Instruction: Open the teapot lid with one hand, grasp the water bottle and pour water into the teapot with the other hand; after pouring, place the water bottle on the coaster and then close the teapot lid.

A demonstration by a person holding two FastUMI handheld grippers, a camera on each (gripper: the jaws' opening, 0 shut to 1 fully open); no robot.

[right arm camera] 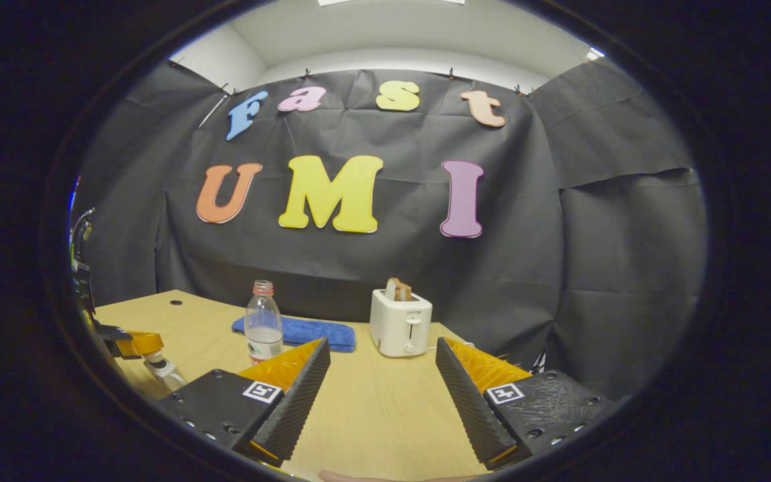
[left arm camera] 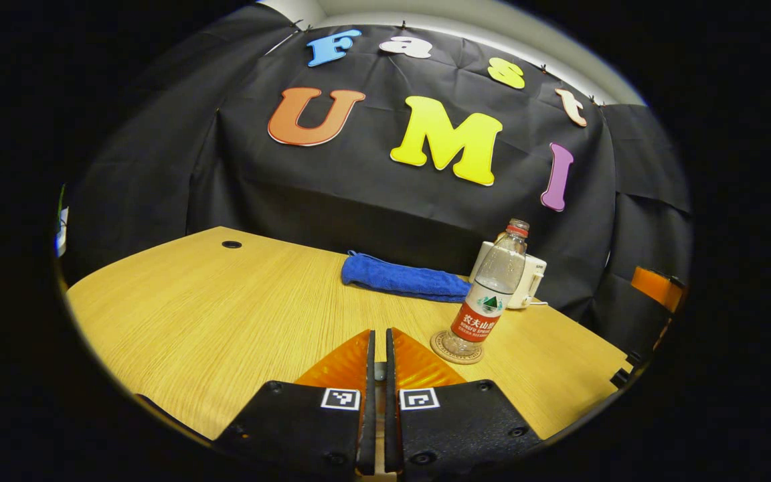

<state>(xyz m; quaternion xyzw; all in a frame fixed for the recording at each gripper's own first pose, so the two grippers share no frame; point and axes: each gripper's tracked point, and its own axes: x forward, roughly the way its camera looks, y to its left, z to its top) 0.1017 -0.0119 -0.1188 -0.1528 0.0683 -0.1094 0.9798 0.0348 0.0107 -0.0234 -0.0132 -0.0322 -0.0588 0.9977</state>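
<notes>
A clear water bottle point(left arm camera: 489, 294) with a red label and red cap stands upright on a round coaster point(left arm camera: 456, 349), right of centre on the wooden table point(left arm camera: 211, 321) in the left gripper view. My left gripper point(left arm camera: 379, 338) is low over the table just left of the coaster, fingers pressed together with nothing visible between them. In the right gripper view the bottle point(right arm camera: 264, 321) stands beyond the left finger; its base is hidden. My right gripper point(right arm camera: 382, 343) is wide open over bare table, holding nothing. The left gripper point(right arm camera: 128, 343) shows at that view's far left edge.
A folded blue towel point(left arm camera: 405, 278) lies behind the bottle. A white toaster point(right arm camera: 400, 323) with toast in it stands at the table's back edge. A small white object point(right arm camera: 161, 369) that I cannot identify sits under the left gripper. Black cloth walls close the booth.
</notes>
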